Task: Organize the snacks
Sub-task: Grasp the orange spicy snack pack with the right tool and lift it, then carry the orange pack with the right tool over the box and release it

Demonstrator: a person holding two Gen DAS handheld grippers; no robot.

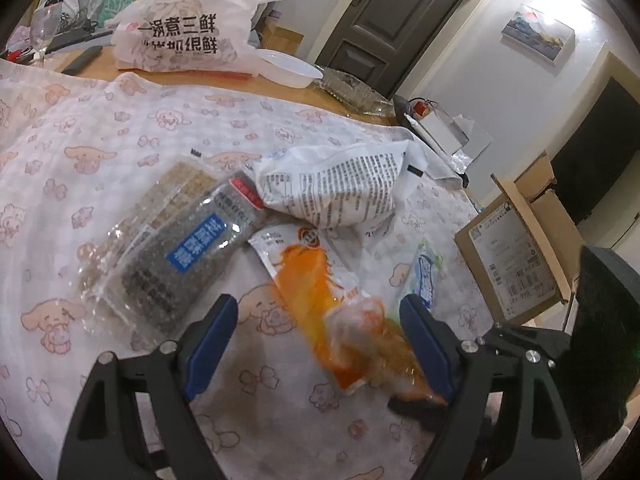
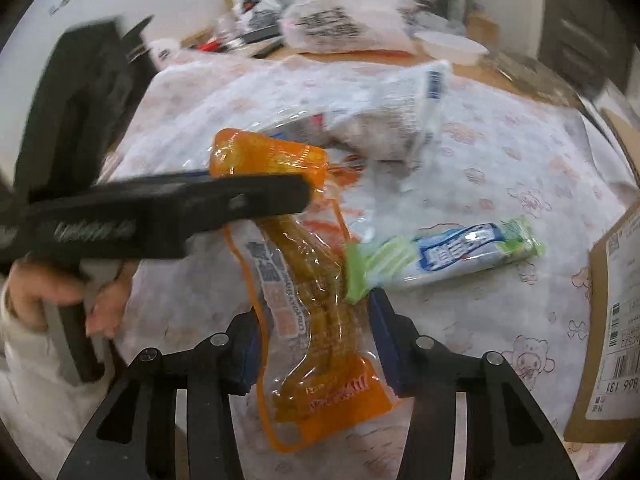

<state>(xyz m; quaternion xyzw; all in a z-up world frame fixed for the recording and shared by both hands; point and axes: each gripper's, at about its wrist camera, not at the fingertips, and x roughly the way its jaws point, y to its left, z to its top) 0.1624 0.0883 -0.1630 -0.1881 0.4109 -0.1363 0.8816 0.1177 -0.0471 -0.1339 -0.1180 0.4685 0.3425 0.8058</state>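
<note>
Presently, my catalogue, all places reckoned from the orange packet (image 2: 320, 344):

1. Orange packet, clear window, gold contents. It stands lengthwise between the blue pads of my right gripper (image 2: 316, 348); the pads lie against both its sides, so I count it as held. Its upper end passes behind my left gripper's finger, which crosses the right view.
2. Left gripper (image 1: 316, 344): jaws wide. The orange packet (image 1: 360, 344), blurred here, lies inside the gap, hard by the right-side pad and well apart from the other.
3. Green-and-blue stick pack (image 2: 448, 252): flat on the cloth, its green end just beside the packet's right edge.
4. White printed bag (image 1: 332, 188): beyond the packet, crumpled.
5. Dark sesame bar pack (image 1: 184, 264): left of the packet in the left view, lying over a paler bar pack.
6. Cardboard box (image 1: 516, 256): right of the packet, off the tablecloth (image 1: 120, 128).
</note>
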